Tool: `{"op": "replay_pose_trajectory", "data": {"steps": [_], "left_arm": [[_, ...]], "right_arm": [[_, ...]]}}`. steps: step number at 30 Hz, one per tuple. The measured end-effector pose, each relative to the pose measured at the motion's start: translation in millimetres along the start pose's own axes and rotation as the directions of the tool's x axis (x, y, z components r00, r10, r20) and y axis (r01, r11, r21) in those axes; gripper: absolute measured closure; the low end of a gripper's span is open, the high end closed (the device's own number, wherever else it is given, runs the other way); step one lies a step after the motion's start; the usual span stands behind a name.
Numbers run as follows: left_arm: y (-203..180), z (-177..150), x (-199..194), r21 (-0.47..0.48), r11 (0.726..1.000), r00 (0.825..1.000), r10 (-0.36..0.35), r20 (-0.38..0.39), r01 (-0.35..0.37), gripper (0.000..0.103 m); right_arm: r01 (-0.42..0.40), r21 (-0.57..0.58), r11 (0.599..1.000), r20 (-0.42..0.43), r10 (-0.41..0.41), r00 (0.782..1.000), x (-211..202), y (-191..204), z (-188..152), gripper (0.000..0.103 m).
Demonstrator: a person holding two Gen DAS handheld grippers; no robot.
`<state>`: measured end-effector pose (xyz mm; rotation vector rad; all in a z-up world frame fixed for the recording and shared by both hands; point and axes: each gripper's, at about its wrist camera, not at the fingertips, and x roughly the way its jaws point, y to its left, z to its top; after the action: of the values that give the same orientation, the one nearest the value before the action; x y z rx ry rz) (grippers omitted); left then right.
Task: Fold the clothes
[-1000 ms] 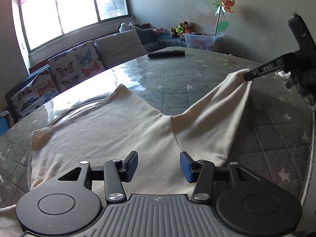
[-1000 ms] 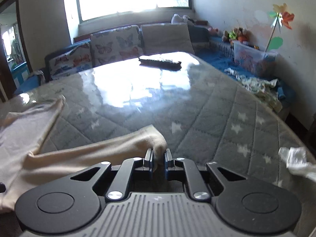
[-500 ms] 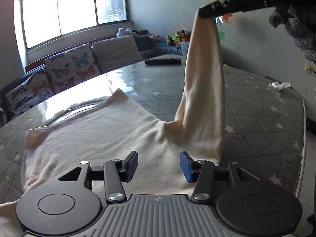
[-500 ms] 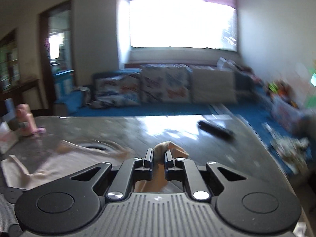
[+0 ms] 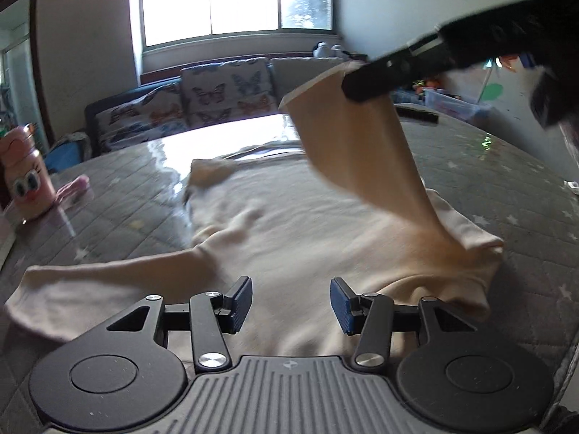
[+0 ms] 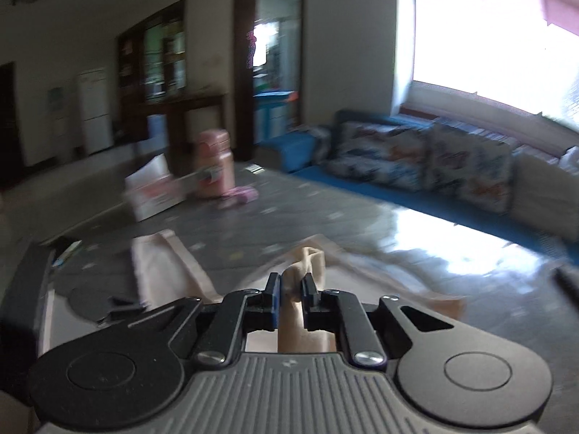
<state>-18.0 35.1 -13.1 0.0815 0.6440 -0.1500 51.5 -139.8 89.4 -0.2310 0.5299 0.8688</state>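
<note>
Nothing in either of my views can be read as text. My right gripper [image 5: 365, 83] crosses the top of the left wrist view as a dark blur, and any marking on its body is smeared past reading. The pink bottle [image 5: 27, 177] at the left edge of the bench shows only a cartoon face with two eyes, no letters. In the right wrist view the white box [image 6: 153, 190] beside that bottle carries reddish print, but the blur leaves it unreadable. The small mark moulded on each gripper's ribbed plate is too small to make out.
</note>
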Motion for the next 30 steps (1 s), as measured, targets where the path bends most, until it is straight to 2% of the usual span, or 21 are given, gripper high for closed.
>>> {"op": "replay_pose_trajectory", "data": {"steps": [1,4,9,13,15,20,23,27,30], "left_arm": [[2.6,-1.5,-1.0,-0.007,1.0,1.0,0.006,-0.002,-0.006,0.052],[6.6,-3.7,-4.1,-0.019,1.0,1.0,0.018,-0.004,-0.018,0.052],[9.5,-0.9,-7.6,-0.035,0.999,1.0,0.026,0.006,-0.026,0.051],[5.8,6.3,-9.1,-0.029,0.999,1.0,0.014,0.023,-0.014,0.052],[3.9,9.8,-9.9,-0.014,1.0,0.999,0.002,0.036,-0.002,0.052],[9.8,12.8,-16.4,-0.003,0.999,0.999,0.034,0.034,-0.034,0.051],[17.4,15.8,-23.3,-0.01,0.999,0.998,0.051,0.041,-0.051,0.051],[23.6,21.3,-29.2,-0.006,0.997,0.996,0.071,0.057,-0.071,0.051],[25.7,24.1,-28.6,-0.008,0.997,0.996,0.072,0.056,-0.071,0.051]], "right_arm": [[-0.024,-0.003,1.0,-0.003,0.024,1.0,0.8,4.6,-1.5,0.082],[-0.052,-0.032,0.998,-0.005,0.052,0.999,-7.3,12.5,-4.1,0.079],[-0.01,-0.062,0.998,-0.09,0.004,0.996,-21.6,-1.9,-24.8,0.075],[0.037,-0.038,0.999,-0.199,-0.044,0.979,-20.1,-21.5,-58.3,0.075],[0.049,-0.011,0.999,-0.239,-0.05,0.97,-18.4,-29.8,-74.3,0.075],[0.04,0.024,0.999,-0.319,-0.031,0.947,-14.7,-40.2,-106.2,0.075],[0.024,0.011,1.0,-0.316,-0.019,0.949,-15.8,-42.3,-104.6,0.074],[0.041,-0.011,0.999,-0.257,-0.043,0.965,-15.5,-53.9,-86.3,0.074],[0.053,-0.032,0.998,-0.238,-0.059,0.969,-2.6,-65.1,-75.4,0.074]]}}
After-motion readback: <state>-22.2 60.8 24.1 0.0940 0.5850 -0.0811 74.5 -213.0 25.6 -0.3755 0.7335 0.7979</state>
